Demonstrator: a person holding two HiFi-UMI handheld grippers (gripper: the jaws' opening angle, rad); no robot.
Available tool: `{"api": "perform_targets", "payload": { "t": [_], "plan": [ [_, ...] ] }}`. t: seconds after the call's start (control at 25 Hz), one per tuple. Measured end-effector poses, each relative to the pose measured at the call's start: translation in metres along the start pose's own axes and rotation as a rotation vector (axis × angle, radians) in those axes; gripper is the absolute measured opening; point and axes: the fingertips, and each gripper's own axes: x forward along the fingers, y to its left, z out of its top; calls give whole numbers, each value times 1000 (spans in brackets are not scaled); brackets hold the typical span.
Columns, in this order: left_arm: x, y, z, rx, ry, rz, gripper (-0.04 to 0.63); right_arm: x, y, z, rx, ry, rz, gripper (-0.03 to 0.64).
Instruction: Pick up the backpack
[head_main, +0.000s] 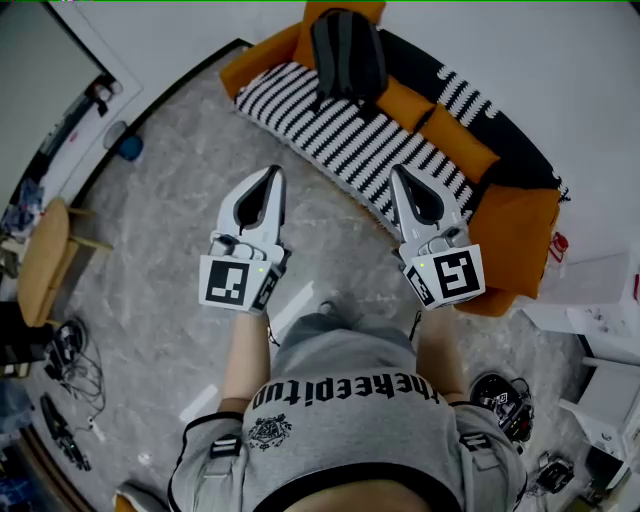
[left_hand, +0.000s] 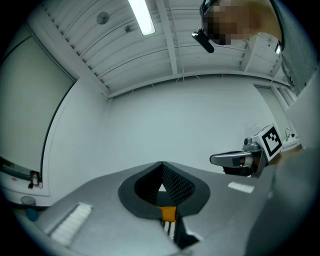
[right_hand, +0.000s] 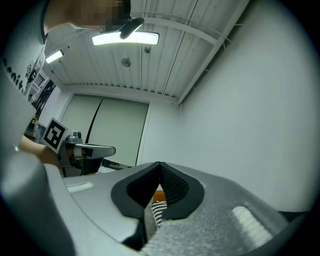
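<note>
Fingers (head_main: 262, 200) pressed together on left gripper (head_main: 272, 171) and right gripper (head_main: 398, 170), backpack (head_main: 347, 52) on sofa (head_main: 520, 235), details indistinct

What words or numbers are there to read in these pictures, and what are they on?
"thekeepit...": black letters across the person's grey shirt, upside down in the head view; the ending is unclear.
Round black crest on that shirt: too small to read.
Two white marker cubes: black-and-white square patterns, no words.
Nothing else can be read.
</note>
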Motion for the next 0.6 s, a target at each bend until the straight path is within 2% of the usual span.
{"api": "perform_targets", "payload": {
  "t": [0.12,0.2,0.32,0.6],
  "plan": [
    [-1,13,-3,-7,18,2,15,7,1,-4,45,3,-26,2],
    [0,20,-3,-11,-3,-1,15,11,0,-7,63,8,-35,2],
    [4,26,-1,-15,-38,-13,15,18,-3,-7,64,15,-46,2],
    [27,42,-13,-21,-32,-16,15,47,-18,-18,61,29,-40,2]
  ]
}}
